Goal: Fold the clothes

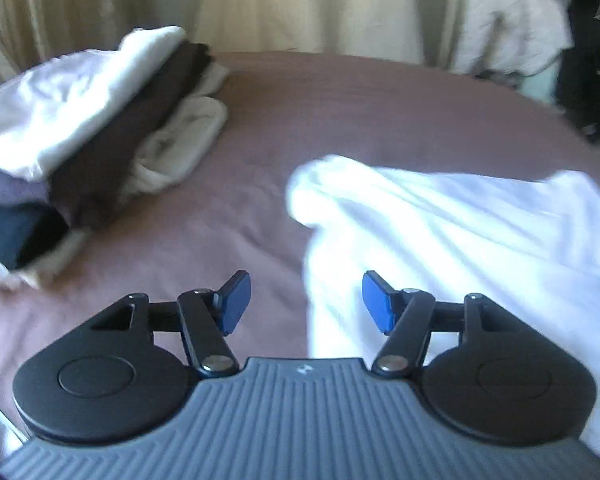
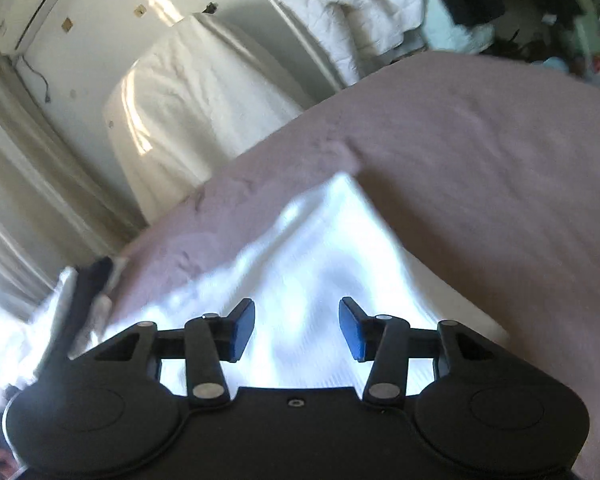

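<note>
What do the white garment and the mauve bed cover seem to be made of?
White garment: thin matte fabric, probably cotton; it lies in soft creases. Mauve bed cover: thicker matte textile, faintly ribbed, perhaps a knit or fleece; blur leaves it open.

White garment (image 1: 460,240) cut off at right edge, folded stack (image 1: 80,128) blurred

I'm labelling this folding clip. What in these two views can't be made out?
- White garment: left wrist view, motion blur and glare hide its type; the frame's right edge crops it.
- Folded stack: left edge cuts it off.
- Right wrist view: the right gripper covers the garment's near edge.
</note>
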Motion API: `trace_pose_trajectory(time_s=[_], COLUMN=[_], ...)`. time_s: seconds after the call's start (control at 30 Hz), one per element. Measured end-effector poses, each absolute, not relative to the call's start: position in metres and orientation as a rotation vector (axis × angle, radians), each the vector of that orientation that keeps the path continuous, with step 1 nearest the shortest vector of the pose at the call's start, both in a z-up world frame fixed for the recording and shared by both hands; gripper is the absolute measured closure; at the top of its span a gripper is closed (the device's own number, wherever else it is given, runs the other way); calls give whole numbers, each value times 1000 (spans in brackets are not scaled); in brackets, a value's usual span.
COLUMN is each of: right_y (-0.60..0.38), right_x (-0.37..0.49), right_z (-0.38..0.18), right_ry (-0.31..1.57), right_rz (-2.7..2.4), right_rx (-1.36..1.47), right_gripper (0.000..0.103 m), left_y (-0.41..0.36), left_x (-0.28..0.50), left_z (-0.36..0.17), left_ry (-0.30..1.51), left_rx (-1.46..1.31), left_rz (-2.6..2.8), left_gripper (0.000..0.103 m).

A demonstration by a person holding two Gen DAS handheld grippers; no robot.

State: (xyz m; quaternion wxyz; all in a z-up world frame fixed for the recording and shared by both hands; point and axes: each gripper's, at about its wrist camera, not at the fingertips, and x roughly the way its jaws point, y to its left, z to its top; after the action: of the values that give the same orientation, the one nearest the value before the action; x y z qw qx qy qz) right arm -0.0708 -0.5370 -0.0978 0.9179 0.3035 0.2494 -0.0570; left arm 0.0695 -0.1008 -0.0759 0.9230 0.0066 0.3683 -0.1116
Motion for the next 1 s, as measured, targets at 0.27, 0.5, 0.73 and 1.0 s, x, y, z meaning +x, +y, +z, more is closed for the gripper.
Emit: trace_pose_trajectory(time_s=[0.27,0.5,0.73,1.0], right_y=[-562,-563,-548,-549], right_x=[-94,-132,-114,-140], right_z=[-86,-114,-139,-84], right_ry=[692,597,522,334], right_rz=[-148,-154,-176,-179], right_rx=[500,619,587,462], right_gripper=[49,46,95,97], left_y=[-128,-133,-112,-105], left_x=[18,14,23,-11], left_z=[-96,-114,-109,-74], left_ry=[878,881,930,872], left_rx=[245,372,187,158], left_rz=[-484,-431,-345,-326], left_gripper=[41,47,94,99])
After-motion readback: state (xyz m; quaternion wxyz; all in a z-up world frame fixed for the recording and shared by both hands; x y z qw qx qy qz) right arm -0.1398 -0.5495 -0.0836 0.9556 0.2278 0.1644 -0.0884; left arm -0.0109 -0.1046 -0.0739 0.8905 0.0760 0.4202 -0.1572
